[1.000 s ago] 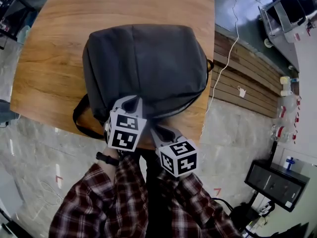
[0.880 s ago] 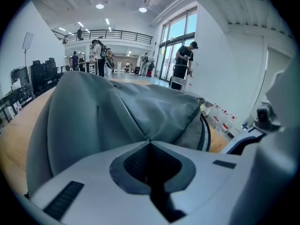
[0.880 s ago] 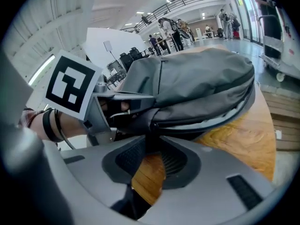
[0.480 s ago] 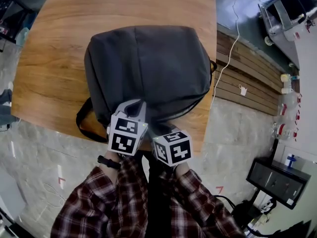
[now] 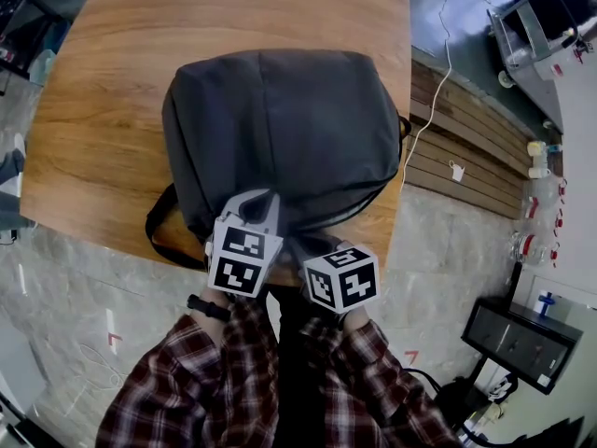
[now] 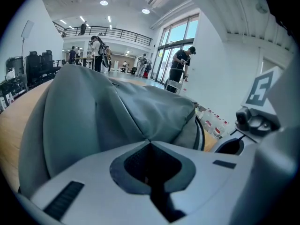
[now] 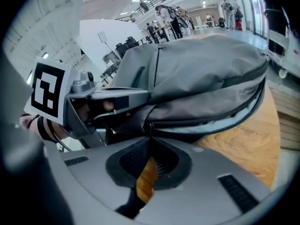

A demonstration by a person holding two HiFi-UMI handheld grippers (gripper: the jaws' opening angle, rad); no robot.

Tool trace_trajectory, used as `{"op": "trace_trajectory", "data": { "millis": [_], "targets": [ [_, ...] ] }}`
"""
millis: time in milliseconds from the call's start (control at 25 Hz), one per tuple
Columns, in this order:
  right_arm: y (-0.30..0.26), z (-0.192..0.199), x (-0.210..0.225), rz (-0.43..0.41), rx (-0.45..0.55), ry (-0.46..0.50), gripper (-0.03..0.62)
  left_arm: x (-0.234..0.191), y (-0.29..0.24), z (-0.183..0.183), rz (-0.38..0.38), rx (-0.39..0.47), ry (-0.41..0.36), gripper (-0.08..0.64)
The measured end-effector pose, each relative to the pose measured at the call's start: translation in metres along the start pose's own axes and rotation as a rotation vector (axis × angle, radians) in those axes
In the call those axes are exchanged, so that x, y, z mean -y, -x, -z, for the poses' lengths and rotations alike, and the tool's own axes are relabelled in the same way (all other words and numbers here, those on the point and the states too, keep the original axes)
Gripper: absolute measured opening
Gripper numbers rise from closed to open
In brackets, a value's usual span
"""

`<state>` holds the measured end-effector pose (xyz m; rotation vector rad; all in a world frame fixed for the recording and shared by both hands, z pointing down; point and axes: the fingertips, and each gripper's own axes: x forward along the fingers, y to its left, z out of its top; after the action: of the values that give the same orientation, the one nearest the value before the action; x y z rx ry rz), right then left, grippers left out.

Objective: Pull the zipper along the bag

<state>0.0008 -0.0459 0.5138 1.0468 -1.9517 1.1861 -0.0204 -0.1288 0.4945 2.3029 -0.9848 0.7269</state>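
Observation:
A grey backpack (image 5: 280,129) lies on the wooden table (image 5: 112,54), its bottom end at the near edge. My left gripper (image 5: 259,202) is shut on a fold of the bag's fabric (image 6: 149,140) at that end. Just right of it, my right gripper (image 5: 300,243) is shut on the zipper pull (image 7: 150,127). From there the zipper (image 7: 220,114) runs off to the right, gaping and showing pale lining. The left gripper (image 7: 140,96) also shows in the right gripper view, pinching the bag (image 7: 201,69) just above the pull.
A black shoulder strap (image 5: 159,230) loops over the table's near edge at the left. A white cable (image 5: 431,91) trails over wooden planks (image 5: 466,147) right of the table. A black box (image 5: 522,343) sits on the floor. People stand far behind (image 6: 180,64).
The right gripper has moved a little up toward the bag and shifted slightly right. The left gripper has kept its hold on the fabric; the bag has edged slightly right.

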Motion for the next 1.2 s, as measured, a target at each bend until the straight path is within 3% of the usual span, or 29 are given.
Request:
{"op": "trace_trajectory", "data": {
  "millis": [240,560,840,960,1200],
  "targets": [
    [0.001,-0.002,-0.002,0.038,0.027,0.005,0.018,0.001,0.001,0.001,-0.013,0.013,-0.020,0.009],
    [0.012,0.001,0.008,0.017,0.011,-0.009,0.017,0.003,0.003,0.000,-0.005,0.034,-0.043,0.009],
    [0.043,0.003,0.067,0.095,0.045,-0.036,0.018,0.006,0.005,0.002,0.011,0.049,-0.069,0.009],
    [0.057,-0.003,0.094,0.156,0.047,-0.007,0.018,0.005,0.005,0.002,0.014,0.050,-0.073,0.009],
    [0.068,-0.010,0.120,0.194,0.032,0.051,0.018,0.005,0.005,0.003,0.025,0.047,-0.074,0.009]
  ]
}}
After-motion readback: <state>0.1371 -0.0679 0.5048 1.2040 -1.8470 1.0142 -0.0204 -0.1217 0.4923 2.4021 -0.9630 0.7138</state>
